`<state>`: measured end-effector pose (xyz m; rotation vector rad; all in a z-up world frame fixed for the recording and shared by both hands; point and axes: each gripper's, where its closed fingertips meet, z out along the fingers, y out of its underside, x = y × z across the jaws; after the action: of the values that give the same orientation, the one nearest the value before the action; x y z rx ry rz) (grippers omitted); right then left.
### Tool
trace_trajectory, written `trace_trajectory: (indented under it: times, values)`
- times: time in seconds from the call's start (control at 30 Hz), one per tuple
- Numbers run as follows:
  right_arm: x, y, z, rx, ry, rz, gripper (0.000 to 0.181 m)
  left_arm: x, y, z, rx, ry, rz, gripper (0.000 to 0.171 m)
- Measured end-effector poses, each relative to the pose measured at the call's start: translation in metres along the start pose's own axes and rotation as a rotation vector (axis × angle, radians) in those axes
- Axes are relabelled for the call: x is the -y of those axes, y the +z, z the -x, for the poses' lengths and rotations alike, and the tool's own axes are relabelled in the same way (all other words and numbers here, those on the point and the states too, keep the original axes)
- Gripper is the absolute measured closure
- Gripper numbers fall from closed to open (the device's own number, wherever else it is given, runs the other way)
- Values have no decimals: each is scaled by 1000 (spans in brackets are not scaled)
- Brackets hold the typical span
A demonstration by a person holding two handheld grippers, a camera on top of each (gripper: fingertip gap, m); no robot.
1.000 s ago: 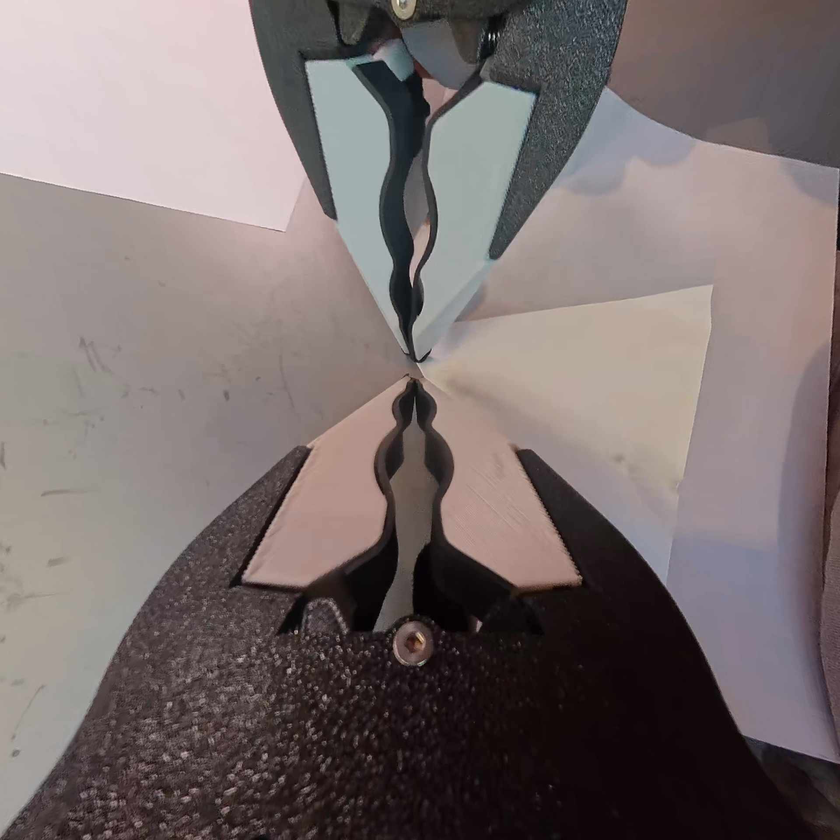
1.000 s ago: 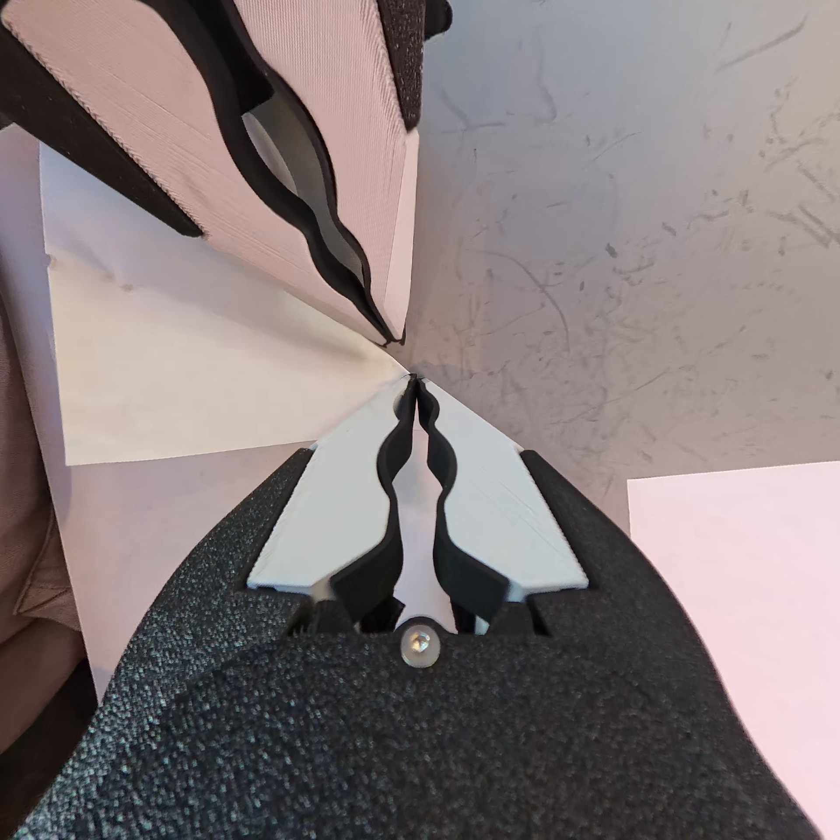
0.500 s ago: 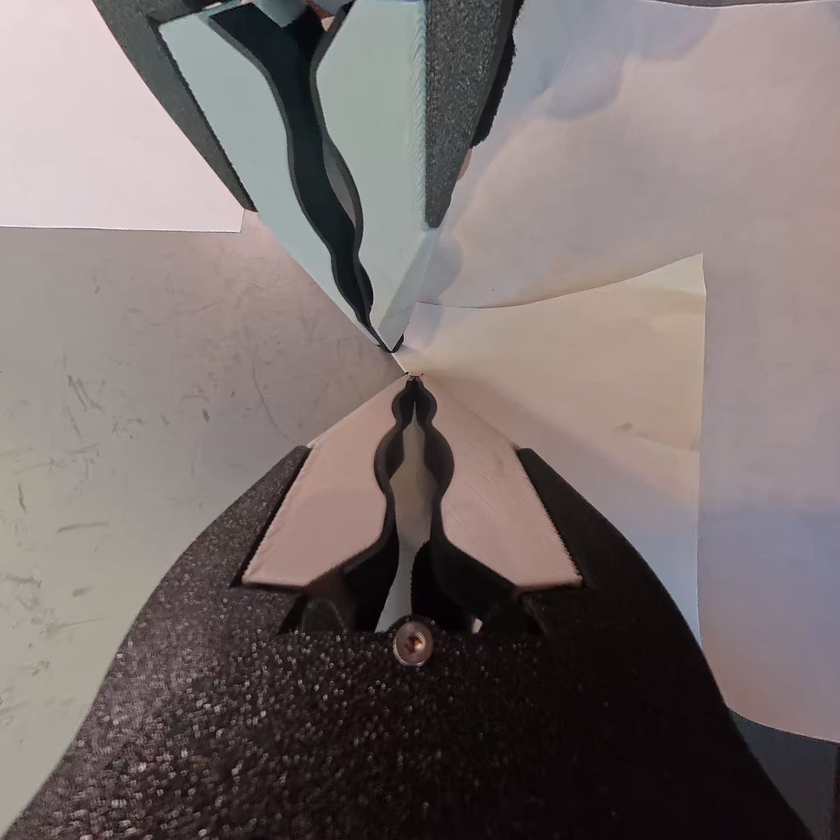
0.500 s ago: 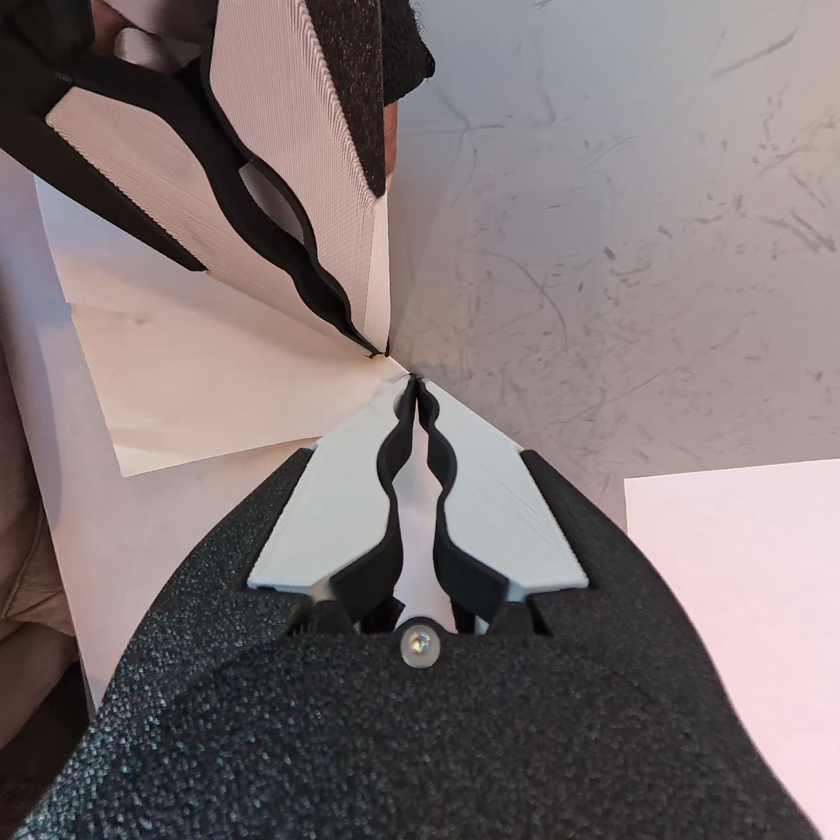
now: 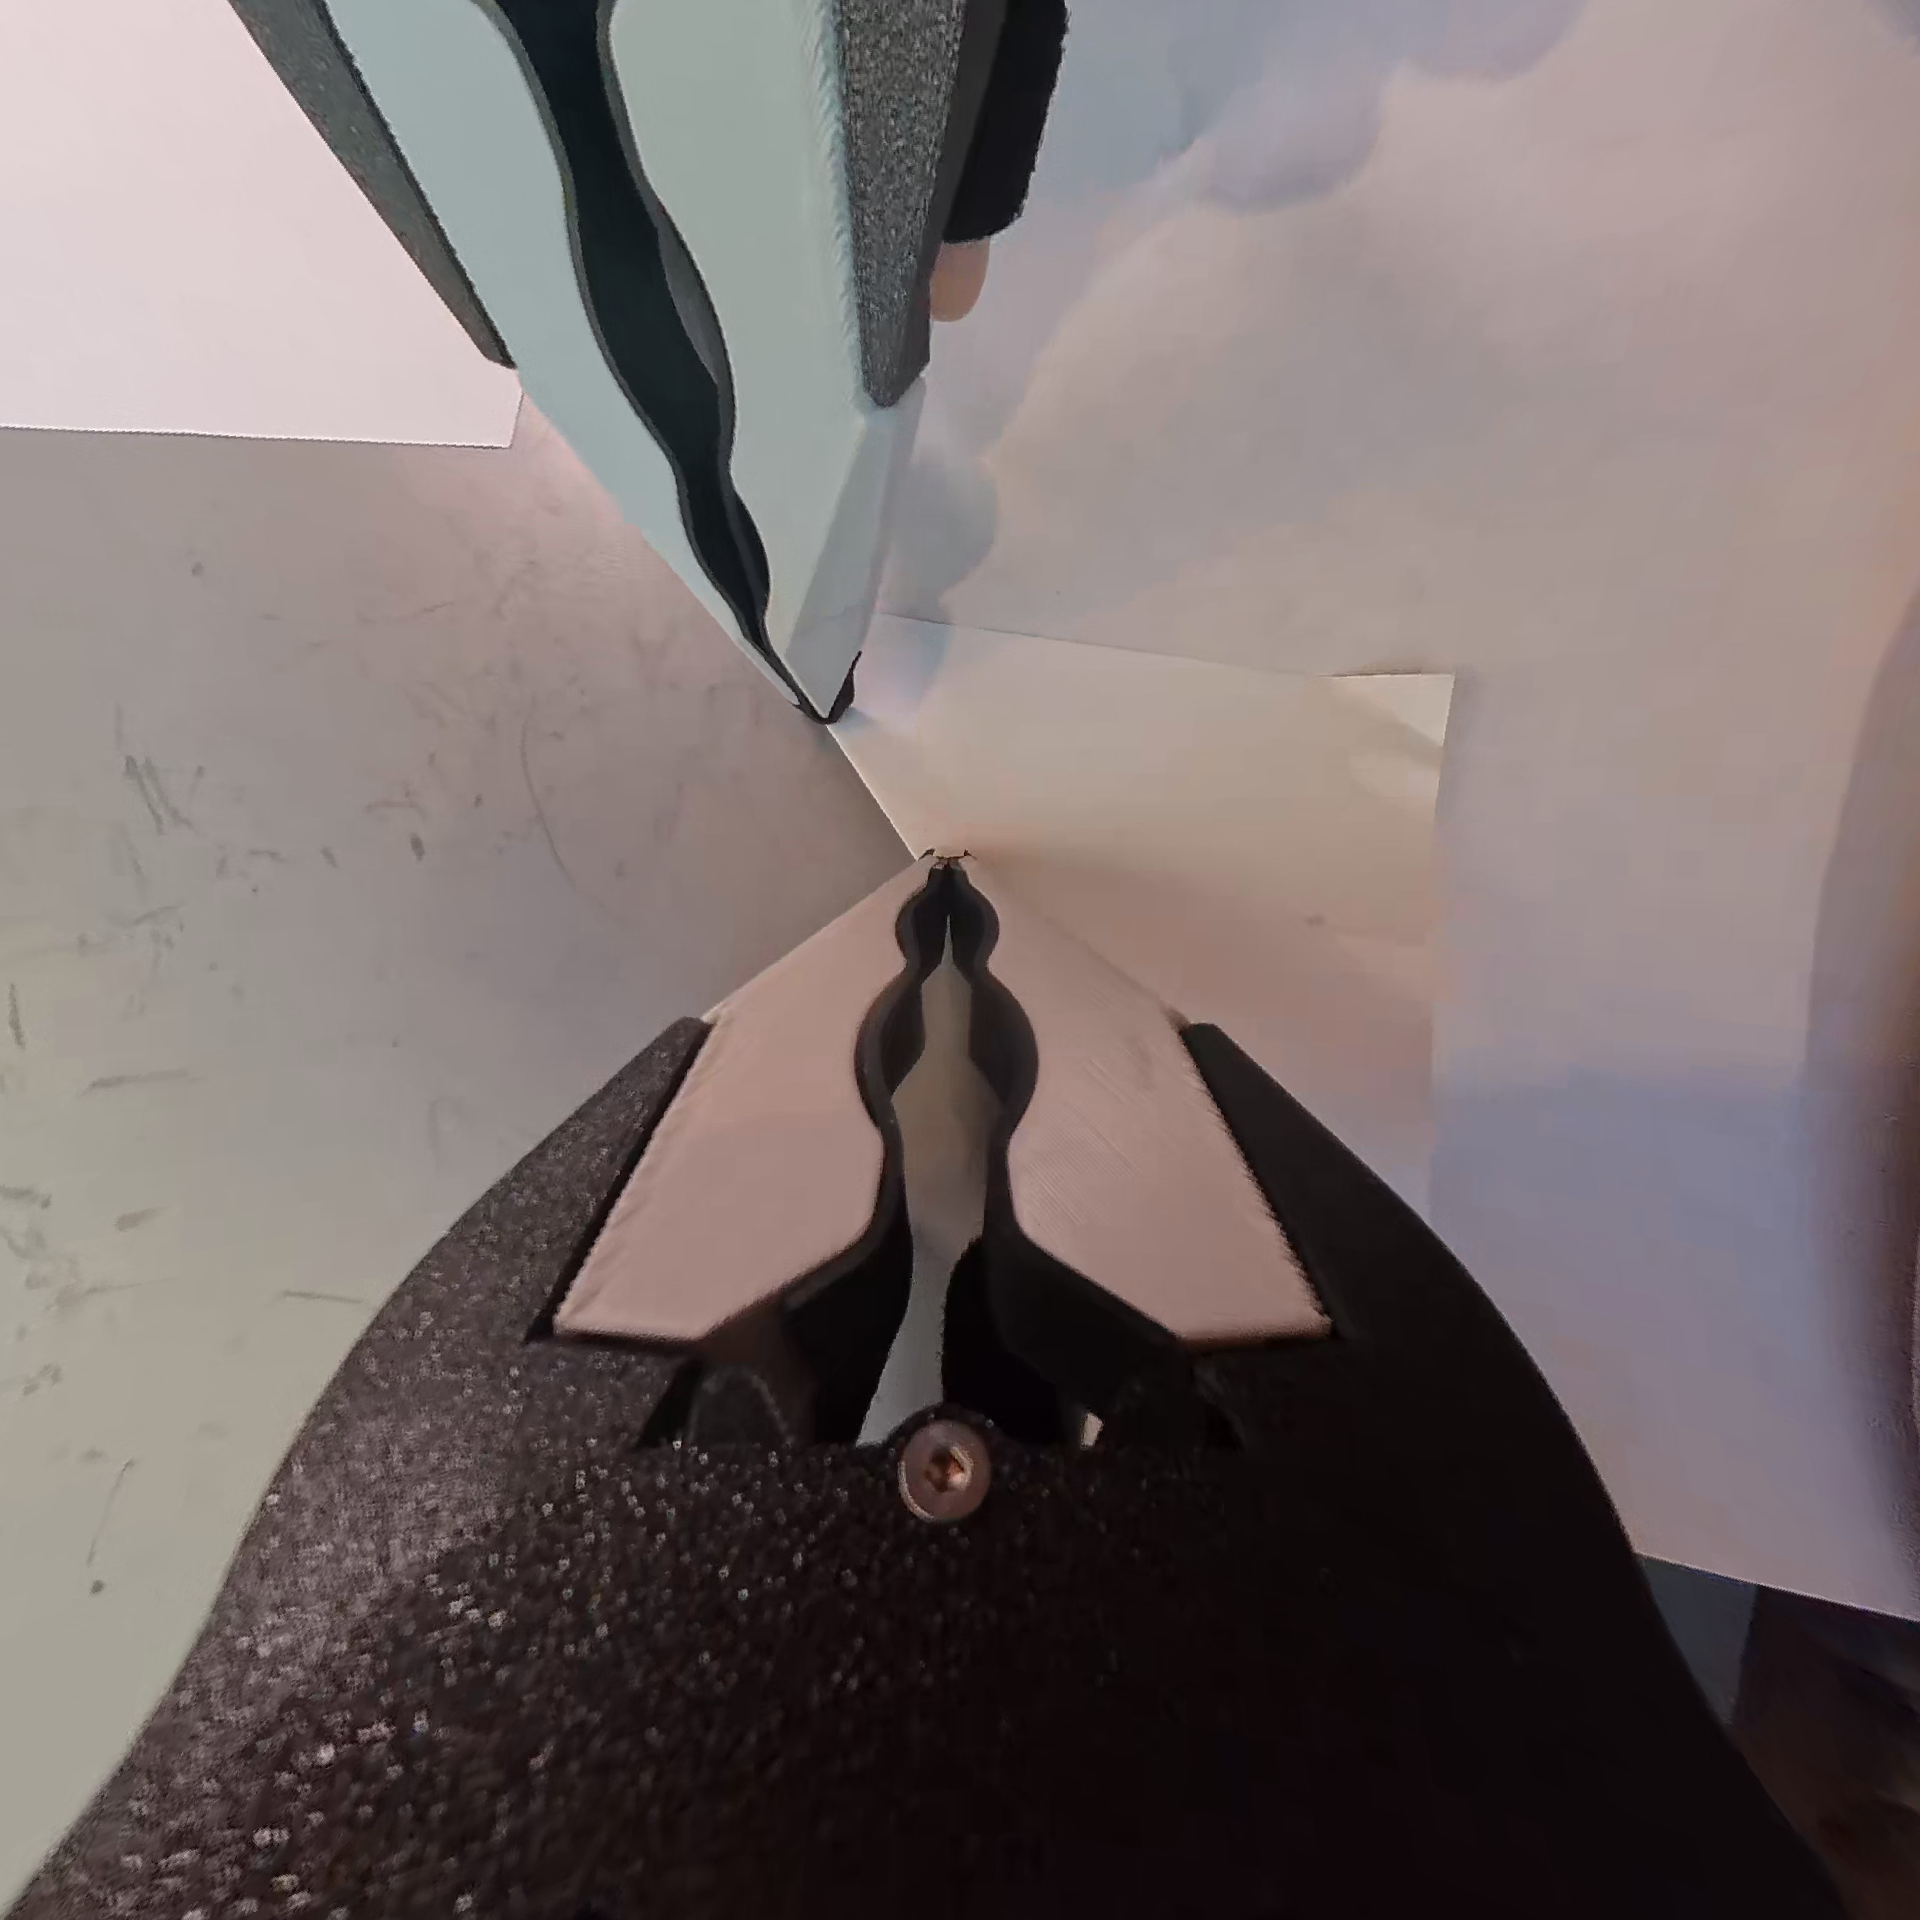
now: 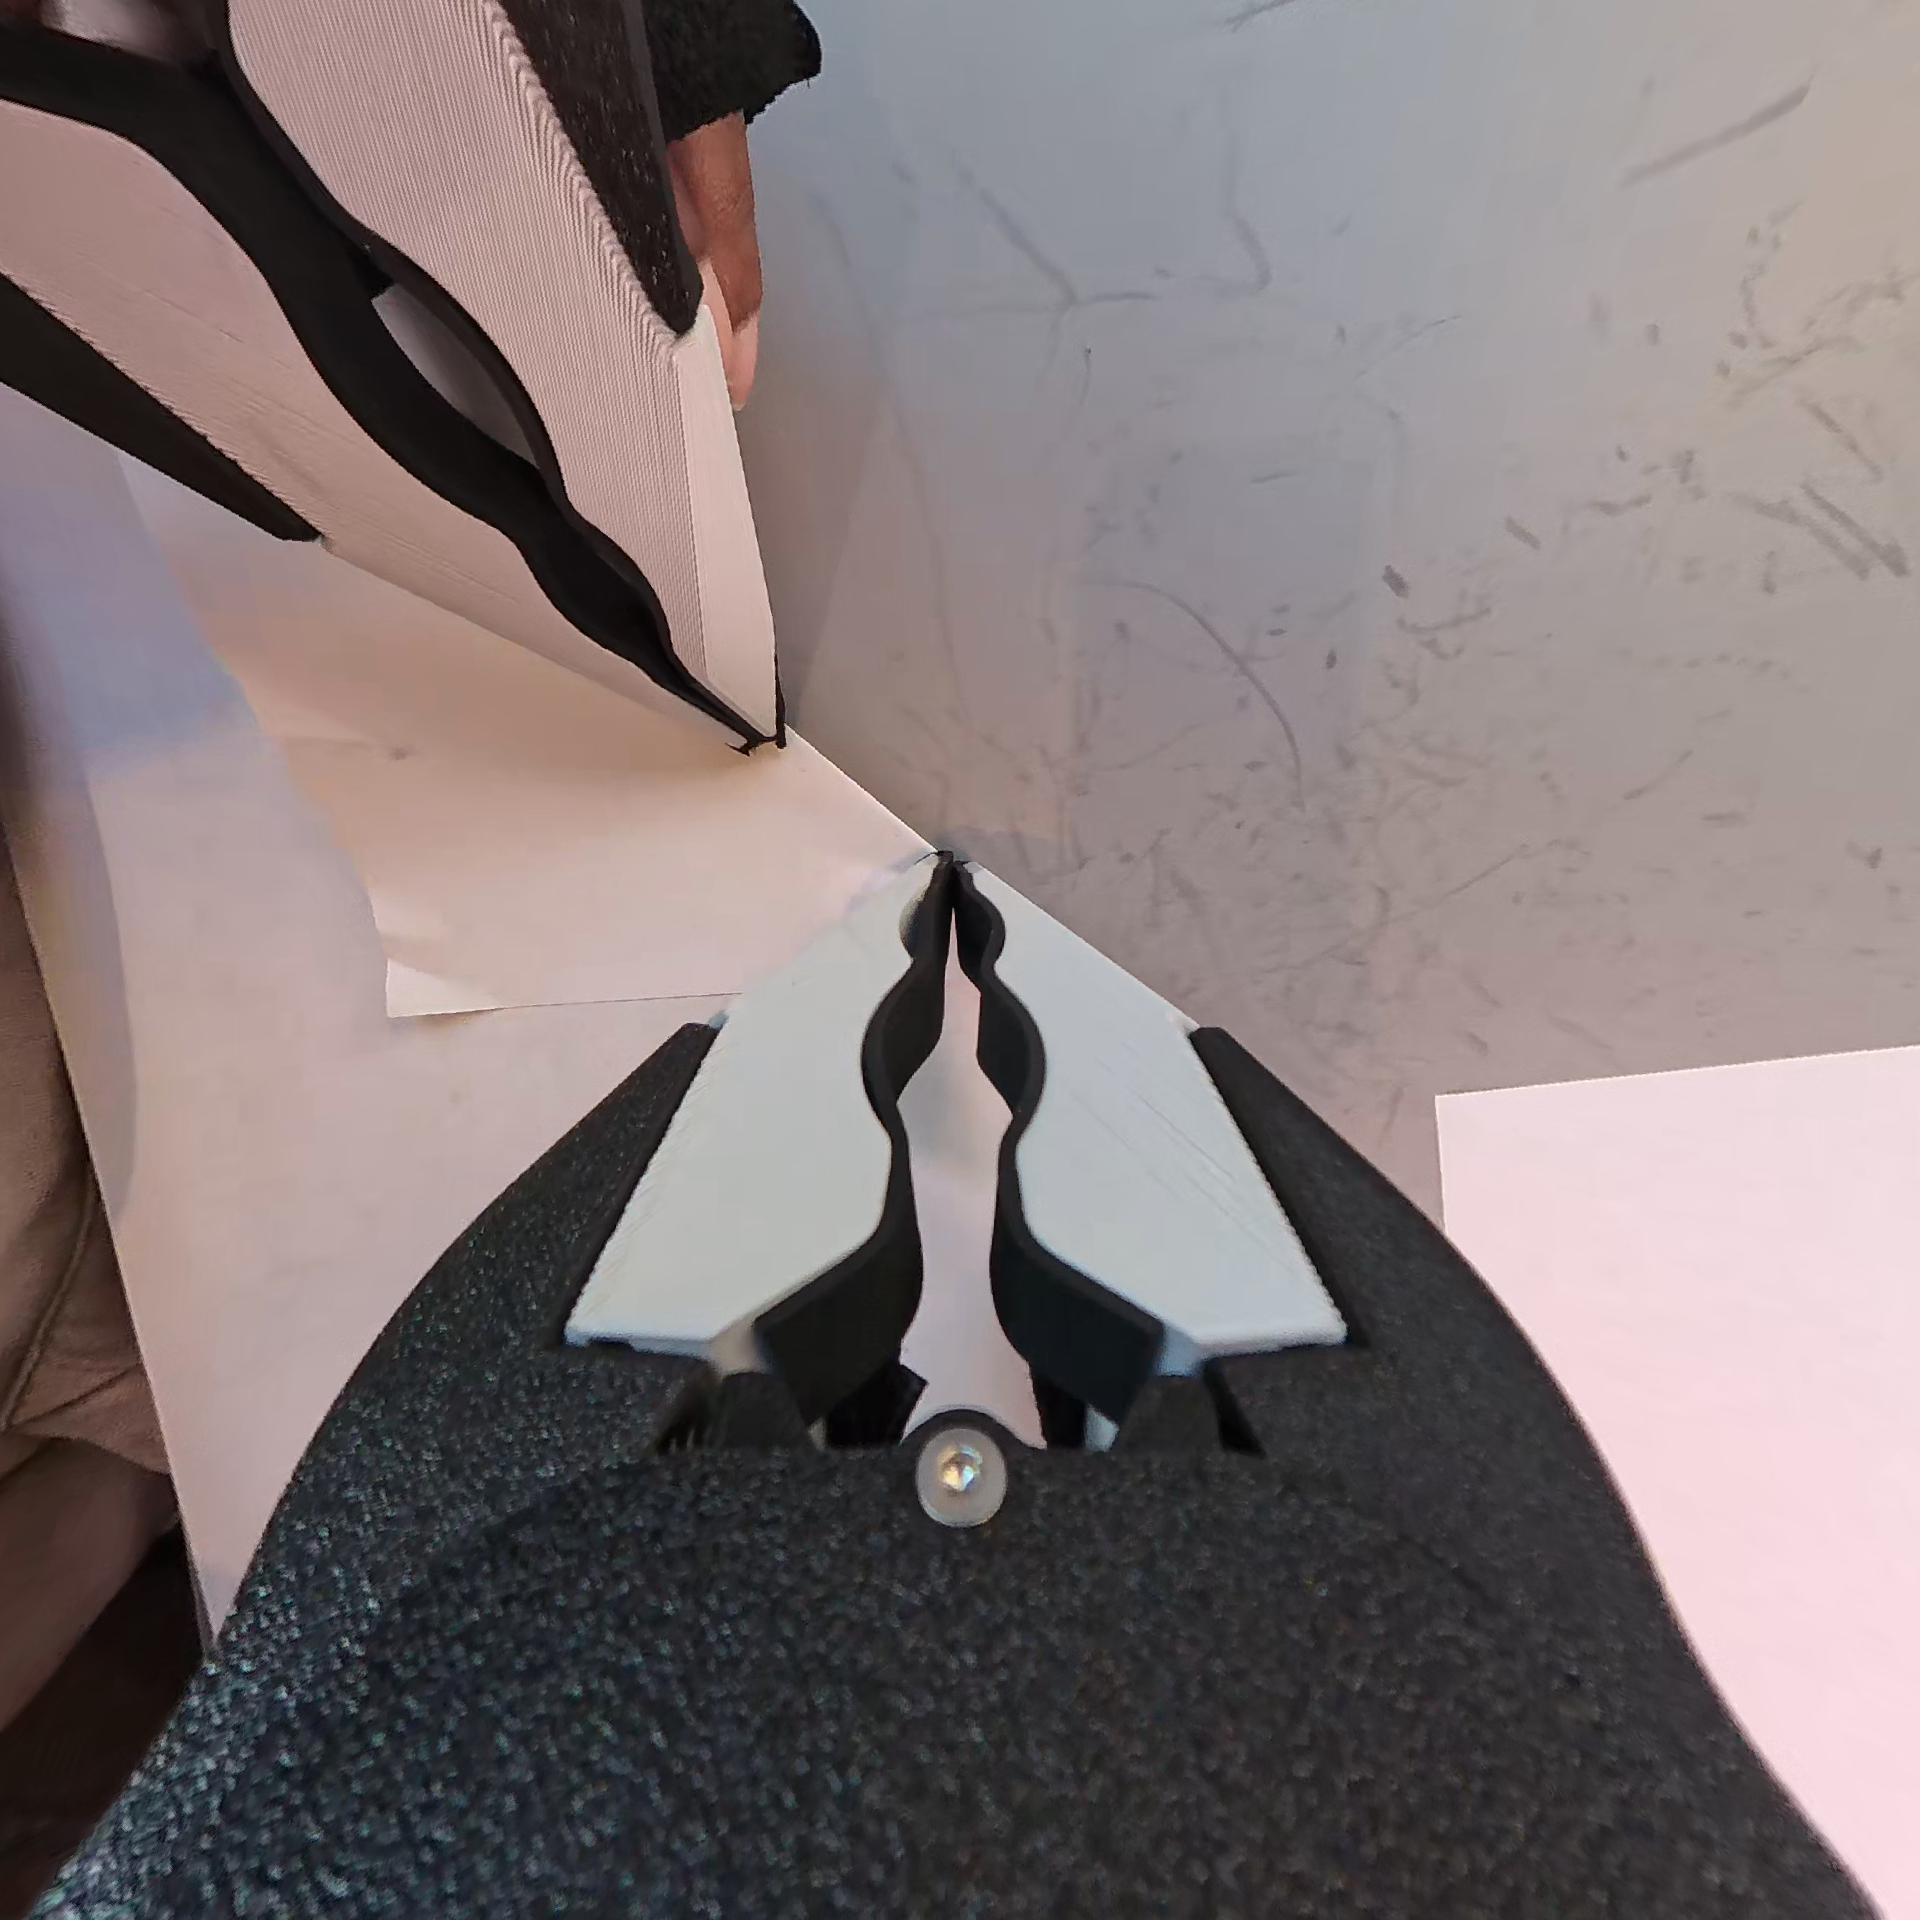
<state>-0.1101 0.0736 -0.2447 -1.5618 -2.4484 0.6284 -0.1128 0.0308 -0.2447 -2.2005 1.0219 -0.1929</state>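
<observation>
Apart now, both grippers (image 5: 945,857) (image 6: 943,858) pinch white paper's (image 5: 1143,790) folded edge.

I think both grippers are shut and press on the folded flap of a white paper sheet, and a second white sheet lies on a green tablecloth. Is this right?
Not quite: the second white sheet lies on a scratched grey table, not a green tablecloth, as the right wrist view shows. The left gripper and right gripper are shut, tips on the folded flap.

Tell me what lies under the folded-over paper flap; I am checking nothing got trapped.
Under the folded white paper flap only the same white sheet shows around its edges, resting on the scratched grey table. Whatever lies directly beneath the flap is covered and cannot be seen.
</observation>
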Motion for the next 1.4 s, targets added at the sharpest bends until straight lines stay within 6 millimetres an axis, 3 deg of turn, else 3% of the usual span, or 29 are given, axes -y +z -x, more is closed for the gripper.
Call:
trace_trajectory:
  times: [0.2,0.63,0.77,0.87,1.1,1.4]
  values:
    - [1,0,1,-1,-10,1,181,-4,-4,-2,-79,-123,12,171]
    - [2,0,1,-22,-27,21,181,-6,-6,-1,-86,-169,8,171]
    - [22,-4,14,-6,-64,-37,181,-6,-6,-1,-89,-165,3,171]
    - [26,5,28,27,-93,-17,181,-6,-5,-1,-102,-177,0,171]
    - [24,15,26,27,-90,3,181,-10,-11,0,-207,-276,7,171]
    - [24,15,25,15,-99,-13,181,-16,-15,-2,-150,-124,25,171]
